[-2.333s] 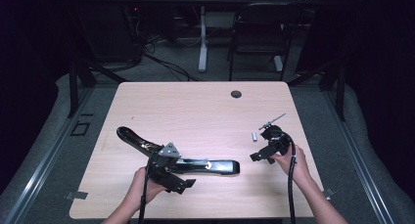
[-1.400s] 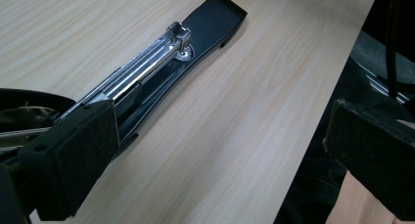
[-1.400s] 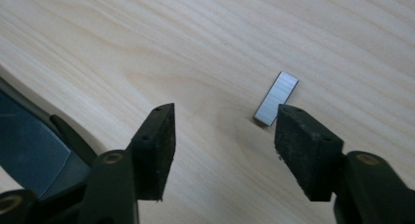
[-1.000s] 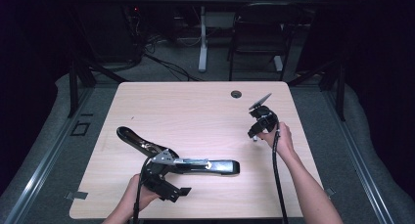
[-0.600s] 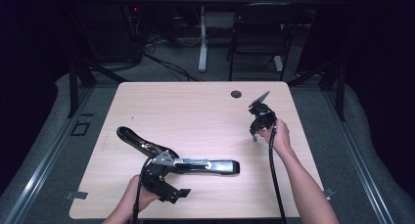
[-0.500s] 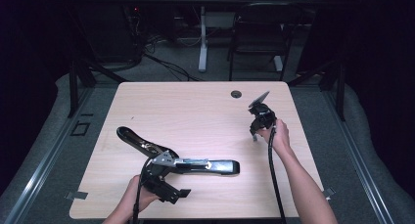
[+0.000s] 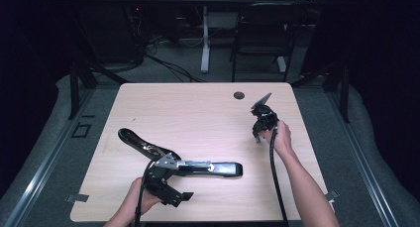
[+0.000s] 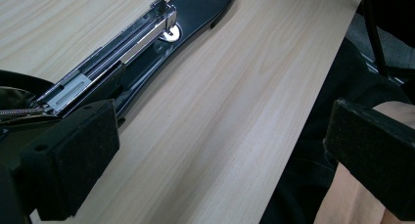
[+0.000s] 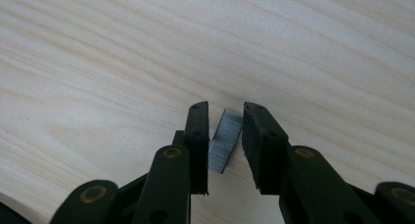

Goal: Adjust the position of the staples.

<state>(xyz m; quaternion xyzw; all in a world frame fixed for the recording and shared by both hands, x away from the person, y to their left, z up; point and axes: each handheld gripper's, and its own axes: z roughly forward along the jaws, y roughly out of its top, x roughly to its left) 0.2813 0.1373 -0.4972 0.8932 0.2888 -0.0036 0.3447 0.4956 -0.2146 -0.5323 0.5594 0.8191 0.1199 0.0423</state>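
Table (image 7: pixel 198 108): pale wood, one small dark grommet (image 7: pixel 239 95) near the far edge.

Stapler (image 7: pixel 198 166): long, black, opened flat at the near left; its metal magazine channel (image 8: pixel 112 53) lies exposed, loading end near the left gripper.

Left gripper (image 7: pixel 166 185): jaws spread wide, holding nothing, just beside the stapler's hinge.

Right gripper (image 9: pixel 222 145): at the table's right side, jaws narrowly parted around a grey staple strip (image 9: pixel 224 142) that lies on the wood; contact with the pads cannot be told.

Risk: the strip is thin and brittle. Closing off-centre may skid it away; a hard pinch may snap it into pieces.
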